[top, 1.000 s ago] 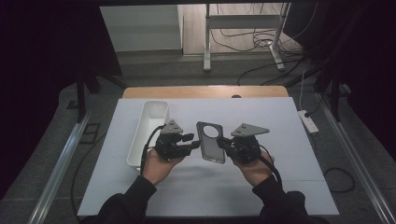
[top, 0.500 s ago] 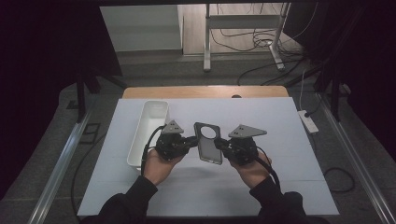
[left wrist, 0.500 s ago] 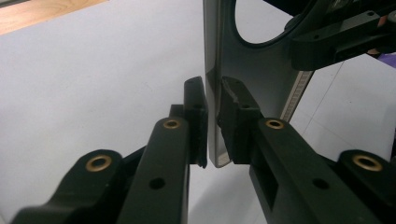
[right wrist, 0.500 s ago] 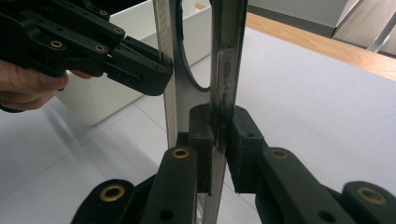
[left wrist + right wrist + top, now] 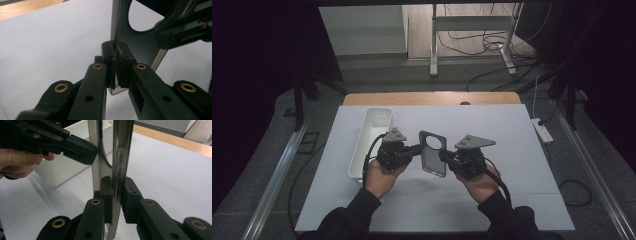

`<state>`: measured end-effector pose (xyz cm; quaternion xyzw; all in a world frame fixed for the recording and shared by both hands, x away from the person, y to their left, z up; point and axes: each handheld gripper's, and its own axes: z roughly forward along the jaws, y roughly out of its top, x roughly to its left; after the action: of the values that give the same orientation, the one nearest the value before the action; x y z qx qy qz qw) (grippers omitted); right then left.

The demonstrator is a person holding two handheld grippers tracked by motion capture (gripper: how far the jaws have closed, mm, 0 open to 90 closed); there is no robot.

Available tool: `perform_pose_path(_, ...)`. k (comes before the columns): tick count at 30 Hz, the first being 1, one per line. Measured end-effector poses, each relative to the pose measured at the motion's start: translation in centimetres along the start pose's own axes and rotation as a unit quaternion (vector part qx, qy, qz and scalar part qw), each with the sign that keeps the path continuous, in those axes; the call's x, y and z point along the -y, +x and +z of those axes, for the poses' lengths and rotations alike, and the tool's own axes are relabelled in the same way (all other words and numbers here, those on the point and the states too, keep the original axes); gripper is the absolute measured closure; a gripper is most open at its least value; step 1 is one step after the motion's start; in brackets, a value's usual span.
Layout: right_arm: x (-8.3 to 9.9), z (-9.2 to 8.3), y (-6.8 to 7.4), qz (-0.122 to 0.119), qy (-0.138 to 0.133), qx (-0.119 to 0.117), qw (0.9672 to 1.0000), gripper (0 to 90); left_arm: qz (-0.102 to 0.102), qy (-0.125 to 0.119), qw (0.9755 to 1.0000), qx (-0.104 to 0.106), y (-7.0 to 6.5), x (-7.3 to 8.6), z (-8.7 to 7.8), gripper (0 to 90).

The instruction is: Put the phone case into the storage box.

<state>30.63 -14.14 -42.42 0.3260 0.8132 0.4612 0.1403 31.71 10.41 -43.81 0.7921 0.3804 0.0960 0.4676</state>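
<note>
Currently the left hand-held gripper [image 5: 416, 148] is clamped on the left long edge of the phone case [image 5: 433, 153]; its jaws have just been closing, with the case rim pinched between the pads. Case sits between both grippers, held clear above the desk [image 5: 522, 150], right of the white bin [image 5: 371, 137]. Long axis runs away from the person, camera cut-out at the far end, thin edge toward each gripper. Right hand-held gripper [image 5: 443, 156] grips the opposite long edge; both hands equally near
</note>
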Motion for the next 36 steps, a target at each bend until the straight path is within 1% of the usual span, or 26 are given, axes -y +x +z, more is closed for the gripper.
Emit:
perform_pose_path(1,0.03,0.08,0.08,-0.001,0.001,-0.005,1.0,80.1,-0.002,-0.002,1.0,-0.003,0.0,0.0,-0.03,88.2)
perform_pose_path(3,0.04,0.26,0.37,-0.003,0.002,-0.018,0.9998,78.5,0.002,0.0,1.0,-0.009,-0.11,-0.03,0.0,89.0)
perform_pose_path(4,0.04,0.32,0.49,-0.007,0.003,-0.019,0.9998,77.0,0.004,0.002,0.9999,-0.014,-0.22,-0.04,0.0,89.0)
perform_pose_path(5,0.04,0.32,0.49,-0.007,0.003,-0.019,0.9998,77.0,0.004,0.002,0.9999,-0.014,-0.22,-0.04,0.0,89.1)
perform_pose_path(8,0.03,0.48,0.88,-0.021,0.004,-0.014,0.9997,69.3,0.0,0.004,0.9998,-0.019,-0.26,-0.07,0.01,89.1)
perform_pose_path(12,0.01,0.34,0.77,-0.02,0.0,-0.013,0.9997,60.4,-0.007,0.006,0.9996,-0.027,-0.18,-0.06,0.01,89.1)
perform_pose_path(15,0.02,0.28,0.69,-0.019,0.001,-0.014,0.9997,55.4,-0.011,0.007,0.9993,-0.034,-0.08,-0.05,0.01,89.1)
perform_pose_path(18,0.02,0.29,0.62,-0.02,0.004,-0.019,0.9996,50.8,-0.013,0.007,0.9992,-0.036,0.02,-0.04,-0.03,89.1)
perform_pose_path(20,0.03,0.3,0.6,-0.021,0.004,-0.019,0.9996,49.5,-0.014,0.007,0.9992,-0.037,0.05,-0.04,-0.03,89.1)
perform_pose_path(21,0.06,0.33,0.49,-0.02,0.007,-0.022,0.9995,46.9,-0.015,0.008,0.9991,-0.038,0.08,-0.04,-0.04,89.1)
perform_pose_path(28,0.09,0.25,0.27,-0.013,0.007,-0.031,0.9994,43.1,-0.02,0.007,0.9988,-0.044,0.23,-0.03,-0.13,89.0)
perform_pose_path(32,0.11,0.15,0.2,-0.014,0.007,-0.034,0.9993,41.1,-0.021,0.006,0.9986,-0.049,0.29,-0.05,-0.21,89.1)
perform_pose_path(35,0.19,0.03,0.1,-0.016,0.005,-0.03,0.9994,39.9,-0.021,0.005,0.9984,-0.051,0.33,-0.07,-0.26,89.1)
perform_pose_path(36,0.22,0.02,0.05,-0.016,0.005,-0.03,0.9994,39.7,-0.024,0.004,0.9984,-0.051,0.39,-0.07,-0.3,89.1)
